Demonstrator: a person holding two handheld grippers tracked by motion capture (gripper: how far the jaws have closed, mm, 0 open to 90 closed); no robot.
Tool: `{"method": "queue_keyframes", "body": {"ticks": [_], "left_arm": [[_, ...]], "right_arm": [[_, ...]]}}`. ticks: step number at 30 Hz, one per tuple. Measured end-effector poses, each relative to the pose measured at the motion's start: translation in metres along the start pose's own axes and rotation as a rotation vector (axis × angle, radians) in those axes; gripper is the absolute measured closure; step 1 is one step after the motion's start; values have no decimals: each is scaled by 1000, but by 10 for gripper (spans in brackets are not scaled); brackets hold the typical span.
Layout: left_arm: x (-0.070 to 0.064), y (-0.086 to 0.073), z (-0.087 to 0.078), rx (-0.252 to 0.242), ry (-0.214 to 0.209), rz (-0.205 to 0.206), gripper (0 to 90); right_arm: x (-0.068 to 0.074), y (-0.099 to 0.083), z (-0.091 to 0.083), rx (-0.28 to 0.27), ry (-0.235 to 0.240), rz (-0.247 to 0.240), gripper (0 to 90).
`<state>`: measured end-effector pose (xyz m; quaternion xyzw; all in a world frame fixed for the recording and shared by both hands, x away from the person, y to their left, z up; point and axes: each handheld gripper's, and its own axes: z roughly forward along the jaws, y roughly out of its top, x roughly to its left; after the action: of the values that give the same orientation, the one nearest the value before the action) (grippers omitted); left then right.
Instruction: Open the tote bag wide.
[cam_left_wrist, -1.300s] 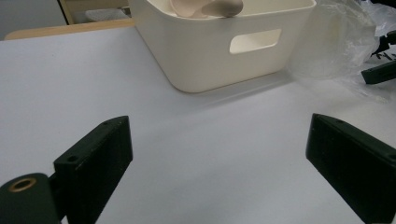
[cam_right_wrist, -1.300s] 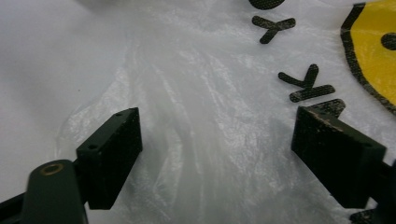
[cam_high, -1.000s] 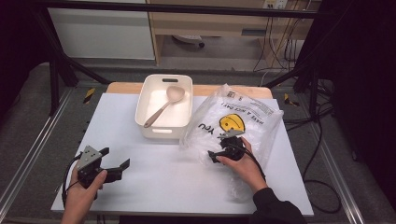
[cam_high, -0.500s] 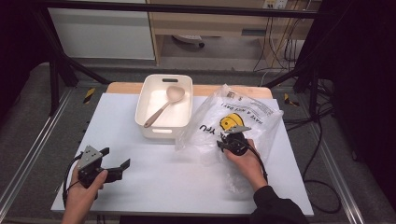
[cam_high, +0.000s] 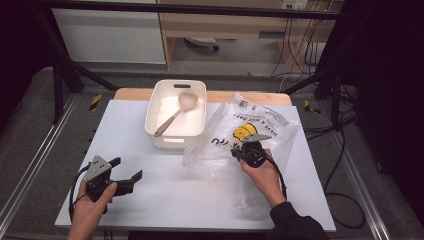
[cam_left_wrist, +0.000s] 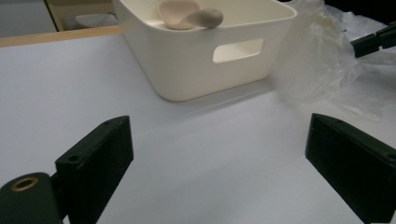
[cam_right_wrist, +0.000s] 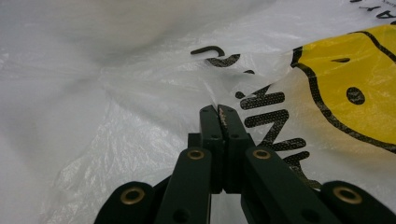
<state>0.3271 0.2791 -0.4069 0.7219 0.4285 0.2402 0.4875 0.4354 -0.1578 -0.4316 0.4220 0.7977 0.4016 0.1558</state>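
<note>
One crumpled clear plastic bag (cam_high: 250, 135), yellow smiley print, pinched by right tool (cam_right_wrist: 218, 112); left tool (cam_left_wrist: 219, 154) open.

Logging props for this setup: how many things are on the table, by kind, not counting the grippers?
Bin: 1
Spoon: 1, lying in the bin
Bag: 1, beside the bin
Total: 3

Bright table, dark surroundings, soft focus
</note>
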Motion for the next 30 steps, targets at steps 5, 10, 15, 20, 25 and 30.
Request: {"method": "queue_keyframes", "body": {"ticks": [5,10,15,20,25,30], "left_arm": [[-24,13,2,-33,-69,-8,81],[-62,22,12,-37,-145,27,136],[-100,21,35,13,-215,89,246],[-123,22,55,55,-249,124,301],[-137,21,73,72,-288,122,432],[-150,18,101,113,-318,126,628]], "right_arm": [[6,1,-4,-9,4,-2,900],[8,1,-2,-3,12,0,900],[10,0,-3,4,19,5,900],[14,0,-6,4,10,13,900],[23,-4,-7,15,16,14,900],[27,-4,-6,19,17,8,900]]}}
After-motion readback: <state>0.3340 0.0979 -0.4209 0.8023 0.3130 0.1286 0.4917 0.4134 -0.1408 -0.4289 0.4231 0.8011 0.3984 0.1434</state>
